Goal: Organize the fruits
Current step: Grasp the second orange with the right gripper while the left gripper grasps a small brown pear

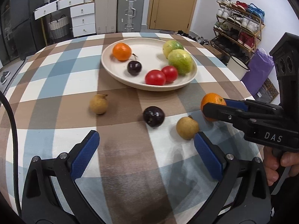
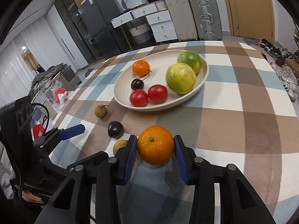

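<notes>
Right gripper (image 2: pixel 155 145) is clamped on an orange (image 2: pixel 155 144), held just above the checked tablecloth (image 2: pixel 233 115). Left gripper (image 1: pixel 146 143) is spread wide, grasping nothing, near a dark plum (image 1: pixel 153 116).

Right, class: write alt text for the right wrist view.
The right gripper clamps an orange above a checked tablecloth. Beyond it, a cream plate holds several fruits.
</notes>
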